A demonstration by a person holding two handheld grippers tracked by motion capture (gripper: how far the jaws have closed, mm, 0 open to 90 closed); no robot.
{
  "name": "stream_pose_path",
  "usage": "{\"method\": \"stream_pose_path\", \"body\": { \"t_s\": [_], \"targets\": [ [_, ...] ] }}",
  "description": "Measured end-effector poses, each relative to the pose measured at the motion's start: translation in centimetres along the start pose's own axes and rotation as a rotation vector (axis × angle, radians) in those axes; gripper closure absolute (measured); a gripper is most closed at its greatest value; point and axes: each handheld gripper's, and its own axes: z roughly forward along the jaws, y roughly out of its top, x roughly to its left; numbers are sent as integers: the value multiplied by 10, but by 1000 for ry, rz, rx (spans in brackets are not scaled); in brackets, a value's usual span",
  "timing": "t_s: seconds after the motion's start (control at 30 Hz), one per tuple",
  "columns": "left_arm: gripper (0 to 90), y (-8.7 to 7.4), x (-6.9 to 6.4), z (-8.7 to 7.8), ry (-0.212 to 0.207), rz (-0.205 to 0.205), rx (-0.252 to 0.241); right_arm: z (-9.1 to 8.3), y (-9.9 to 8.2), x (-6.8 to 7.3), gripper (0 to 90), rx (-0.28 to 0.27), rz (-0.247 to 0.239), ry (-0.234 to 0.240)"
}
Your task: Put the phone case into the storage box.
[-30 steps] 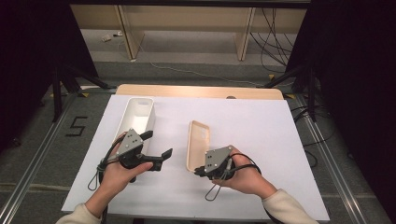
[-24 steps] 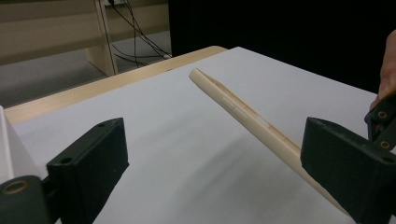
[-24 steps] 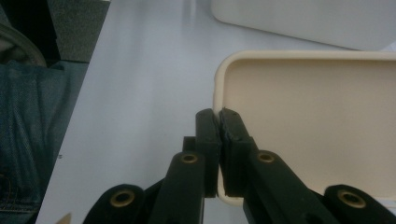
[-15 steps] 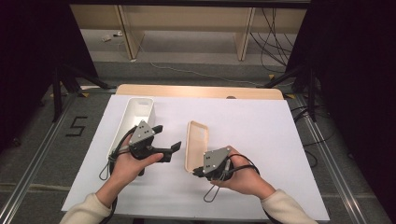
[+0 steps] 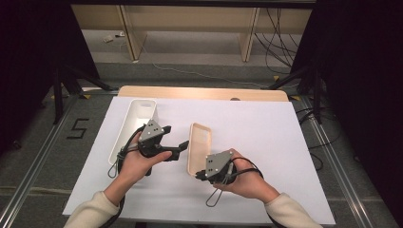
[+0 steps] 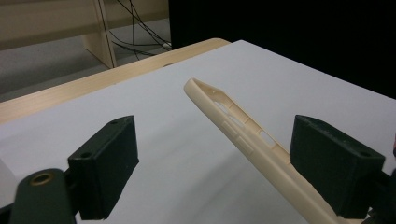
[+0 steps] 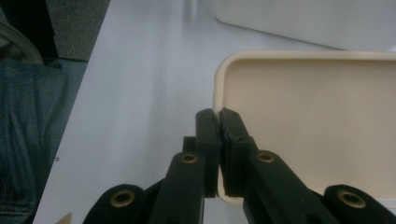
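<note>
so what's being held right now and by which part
The right gripper is shut on the cream phone case, pinching its near side wall close to a corner. The left gripper holds nothing; its fingers stand apart around the case's raised edge.

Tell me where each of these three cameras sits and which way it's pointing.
High view: above the person's side, looking forward and down on the table; both forearms, the left gripper, the right gripper.
Left gripper view: rides the left gripper, looking between its open jaws at the phone case.
Right gripper view: rides the right gripper, jaws pinching the case's rim.
All three share the case.
</note>
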Motion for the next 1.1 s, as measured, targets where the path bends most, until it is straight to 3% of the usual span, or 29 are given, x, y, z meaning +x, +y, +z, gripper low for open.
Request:
{"method": "stream_pose_path", "body": {
  "t_s": [0.57,1.1],
  "targets": [
    [179,3,-4,10,-2,-19,18,2,2,0,881,-9,-19,-1],
    [224,11,-9,22,0,-23,34,1,3,1,882,-4,-6,-6]
  ]
}}
